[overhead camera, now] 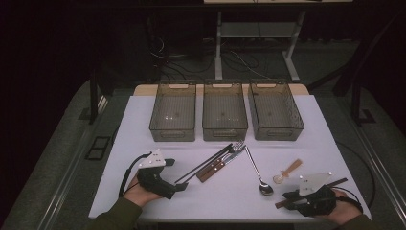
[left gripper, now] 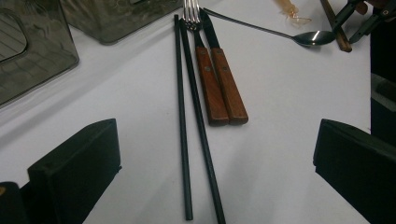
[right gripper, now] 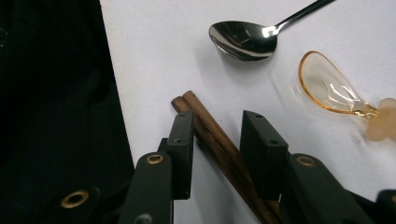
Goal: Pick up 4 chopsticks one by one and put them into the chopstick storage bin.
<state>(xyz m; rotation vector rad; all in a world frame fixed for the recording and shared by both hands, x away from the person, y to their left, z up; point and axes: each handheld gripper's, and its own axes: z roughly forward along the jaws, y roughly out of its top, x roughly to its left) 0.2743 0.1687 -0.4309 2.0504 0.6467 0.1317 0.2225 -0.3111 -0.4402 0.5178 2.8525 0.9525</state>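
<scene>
My left gripper [overhead camera: 176, 175] rests at the table's front left, open wide. In the left gripper view a pair of black chopsticks [left gripper: 184, 140] runs up between the jaws of the left gripper [left gripper: 217, 135], touching neither. Beside them lie a fork and a knife with wooden handles [left gripper: 219, 84]. At the front right, my right gripper [right gripper: 217, 121] straddles a pair of brown wooden chopsticks [right gripper: 210, 128] that lie flat on the table. The left jaw is against them and a gap shows at the other jaw. A steel spoon [right gripper: 243, 39] and an amber plastic spoon [right gripper: 329, 84] lie just beyond.
Three clear smoky bins stand in a row at the back: left [overhead camera: 172, 135], middle [overhead camera: 225, 135], right [overhead camera: 277, 134]. The white table [overhead camera: 143, 124] ends close in front of both hands. The steel spoon [overhead camera: 261, 179] lies between the two grippers.
</scene>
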